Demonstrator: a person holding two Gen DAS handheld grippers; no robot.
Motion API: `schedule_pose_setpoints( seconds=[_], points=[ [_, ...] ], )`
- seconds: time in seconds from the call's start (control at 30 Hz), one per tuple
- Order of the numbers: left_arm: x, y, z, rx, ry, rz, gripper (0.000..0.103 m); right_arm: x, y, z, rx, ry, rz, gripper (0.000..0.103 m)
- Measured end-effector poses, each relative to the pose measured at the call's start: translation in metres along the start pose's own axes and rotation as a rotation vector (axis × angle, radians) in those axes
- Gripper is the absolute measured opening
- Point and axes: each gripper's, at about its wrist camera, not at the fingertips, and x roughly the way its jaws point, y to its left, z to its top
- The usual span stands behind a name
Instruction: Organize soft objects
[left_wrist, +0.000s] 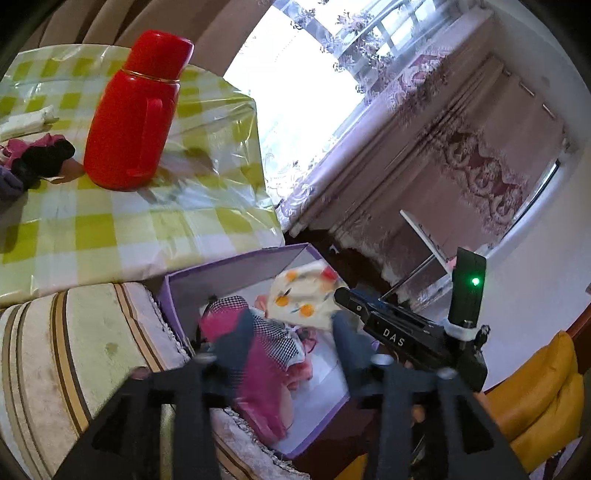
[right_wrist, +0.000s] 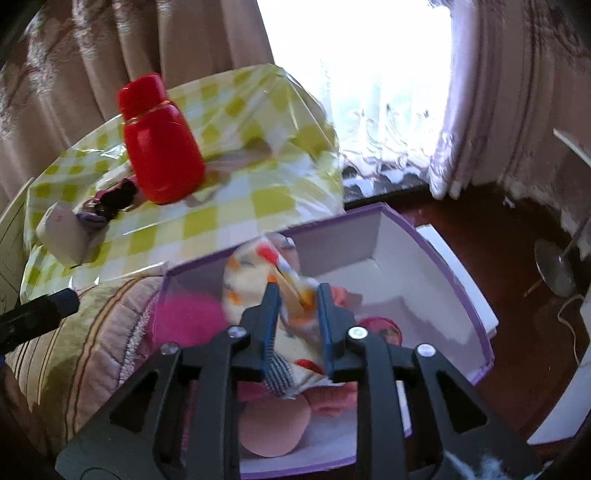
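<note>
A purple box (left_wrist: 240, 258) (right_wrist: 461, 280) with a white inside stands open on a striped cushion, with several soft items in it. My left gripper (left_wrist: 291, 325) hangs over the box with its jaws wide apart. A pink and black-checked cloth (left_wrist: 258, 369) (right_wrist: 184, 317) drapes against its left finger and sags into the box. My right gripper (right_wrist: 297, 291) (left_wrist: 351, 299) is over the box too. A cream fruit-print cloth (right_wrist: 247, 291) (left_wrist: 306, 299) lies loosely between its blue pads, which stand apart from it. The left gripper's tip (right_wrist: 55, 302) shows at the left edge.
A red thermos (left_wrist: 136, 110) (right_wrist: 162, 147) stands on the green-checked table (left_wrist: 147, 221). Dark and pink cloths (left_wrist: 37, 158) (right_wrist: 110, 199) and a white box (right_wrist: 62, 236) lie beside it. The striped cushion (left_wrist: 74, 350) is left of the purple box; a yellow cushion (left_wrist: 535, 387) is right.
</note>
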Motion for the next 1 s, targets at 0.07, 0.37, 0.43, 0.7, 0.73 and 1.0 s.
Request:
schedule_pose_setpoints(
  seconds=[0.07,0.37,0.43,0.7,0.73,1.0],
  points=[
    [-0.002,0.0,-0.001,-0.002,-0.001,0.006,0.052,0.001,-0.004,-0.002,0.009,0.003,-0.005,0.051],
    [-0.014,0.014,0.004,-0.007,-0.029,0.042,0.052,-0.003,0.01,0.0,-0.036,-0.008,0.036,0.063],
    [-0.022,0.019,0.004,-0.006,-0.047,0.062,0.052,-0.003,0.016,0.0,-0.049,-0.005,0.045,0.064],
    [-0.064,0.05,0.004,-0.019,-0.126,0.179,0.052,-0.01,0.043,0.001,-0.11,-0.02,0.098,0.064],
    [-0.071,0.056,0.002,-0.026,-0.136,0.199,0.052,-0.01,0.047,0.001,-0.119,-0.021,0.105,0.064],
    [-0.121,0.104,-0.008,-0.133,-0.2,0.291,0.052,-0.001,0.093,0.0,-0.205,0.007,0.176,0.064]
  ],
)
